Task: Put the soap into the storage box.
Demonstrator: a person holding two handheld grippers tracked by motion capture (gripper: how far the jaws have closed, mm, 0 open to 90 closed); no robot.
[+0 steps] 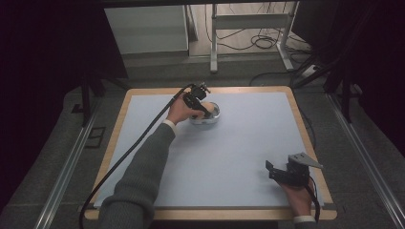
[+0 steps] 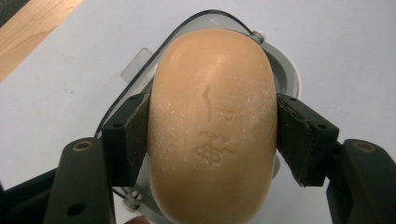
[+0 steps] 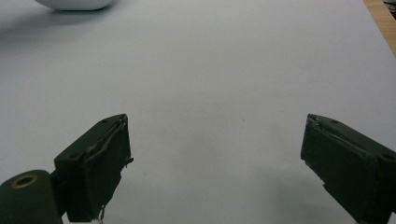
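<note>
On the desk (image 1: 248, 143), a pale blue sheet inside a wooden rim, the left tool (image 2: 212, 135) reaches out to about 12 o'clock of the sheet's middle, held by the left hand (image 1: 180, 110) at the end of a grey sleeve (image 1: 143, 176). In the left gripper view its two black jaws are pinching a tan oval soap (image 2: 212, 126), one pad pressed flat against each long side, so the soap sits squarely between them with its rounded ends sticking out past the jaws toward 12 and 6 o'clock. A faint stamped mark and pale dusty flecks show on the soap's upper face. Right beneath and behind the soap lies a clear-and-white dish (image 2: 285, 74), its rim curving round the soap from 10 to 3 o'clock; whether the soap touches the dish cannot be told. In the high view the dish (image 1: 213, 116) shows as a small round bowl just at the left tool's tip, at 3 o'clock of the hand. The black cable (image 1: 129, 152) trails from that tool down toward 7 o'clock and off the desk edge. The right tool (image 3: 215, 158) rests low near the desk's 5 o'clock corner, well apart from the dish, with the right hand (image 1: 298, 195) behind it. Its jaws are spread wide with bare sheet between them, and they point toward 11 o'clock. In the right gripper view the white curve of the dish (image 3: 74, 4) sits far off at the top edge.
</note>
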